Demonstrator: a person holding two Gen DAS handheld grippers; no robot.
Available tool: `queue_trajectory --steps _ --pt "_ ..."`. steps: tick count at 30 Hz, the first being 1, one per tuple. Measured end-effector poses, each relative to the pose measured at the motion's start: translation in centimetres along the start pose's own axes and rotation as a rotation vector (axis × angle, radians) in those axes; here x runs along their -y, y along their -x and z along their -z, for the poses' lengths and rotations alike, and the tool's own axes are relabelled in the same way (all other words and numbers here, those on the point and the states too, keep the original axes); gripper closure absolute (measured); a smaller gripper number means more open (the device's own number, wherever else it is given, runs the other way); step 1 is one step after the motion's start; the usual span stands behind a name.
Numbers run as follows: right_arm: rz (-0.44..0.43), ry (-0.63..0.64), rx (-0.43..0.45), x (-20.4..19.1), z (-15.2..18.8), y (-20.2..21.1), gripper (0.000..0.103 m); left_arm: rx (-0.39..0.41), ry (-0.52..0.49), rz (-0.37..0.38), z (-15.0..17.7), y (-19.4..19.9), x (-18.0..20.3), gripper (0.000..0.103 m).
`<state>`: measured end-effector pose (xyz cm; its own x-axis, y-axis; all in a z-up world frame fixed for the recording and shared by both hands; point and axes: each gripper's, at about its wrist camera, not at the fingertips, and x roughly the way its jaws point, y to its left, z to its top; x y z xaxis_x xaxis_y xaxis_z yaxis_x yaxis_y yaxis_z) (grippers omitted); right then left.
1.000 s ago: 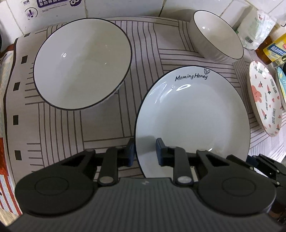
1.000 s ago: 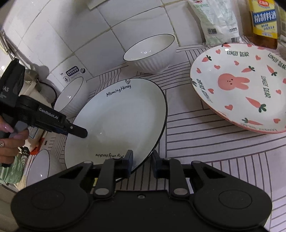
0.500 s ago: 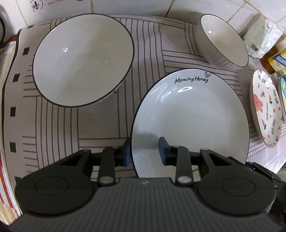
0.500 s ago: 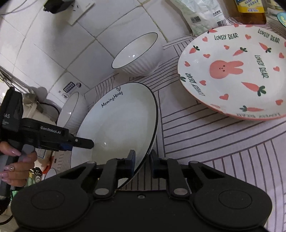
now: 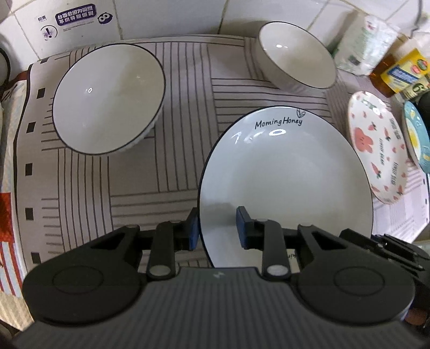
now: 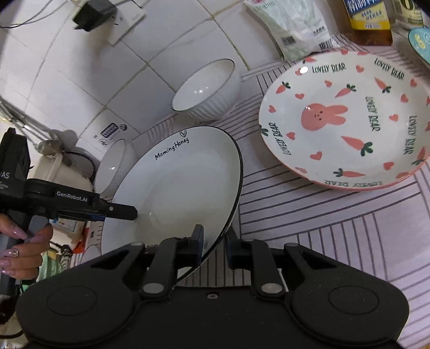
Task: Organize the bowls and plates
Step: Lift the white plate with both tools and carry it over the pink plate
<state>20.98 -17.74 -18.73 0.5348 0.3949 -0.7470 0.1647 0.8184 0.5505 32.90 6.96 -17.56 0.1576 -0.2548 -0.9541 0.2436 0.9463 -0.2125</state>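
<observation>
A white plate with a black rim and the words "Morning Honey" [image 5: 290, 171] is held lifted and tilted above the striped cloth; it also shows in the right wrist view [image 6: 177, 188]. My left gripper [image 5: 216, 228] is shut on its left rim. My right gripper [image 6: 213, 241] is shut on its right rim. A wide white bowl [image 5: 107, 99] stands at the back left, a smaller ribbed white bowl [image 5: 295, 61] at the back. A pink rabbit plate [image 6: 346, 120] lies to the right.
A striped cloth [image 5: 182, 107] covers the counter. A white bag [image 6: 293, 24] and an oil bottle [image 6: 368, 21] stand by the tiled wall at the back right. A blue plate's edge [image 5: 416, 134] lies at the far right. A white appliance [image 6: 59, 171] stands at the left.
Both grippers have raised the "Morning Honey" plate off the cloth and tilted it more. The right wrist view has swung up, with the rabbit plate now closer.
</observation>
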Motion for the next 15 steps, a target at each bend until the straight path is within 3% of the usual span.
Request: queue_trajectory --steps 15 --pt "-0.015 0.044 0.098 0.4 -1.0 8.9 0.081 0.076 -0.078 0.061 1.2 6.0 6.3 0.077"
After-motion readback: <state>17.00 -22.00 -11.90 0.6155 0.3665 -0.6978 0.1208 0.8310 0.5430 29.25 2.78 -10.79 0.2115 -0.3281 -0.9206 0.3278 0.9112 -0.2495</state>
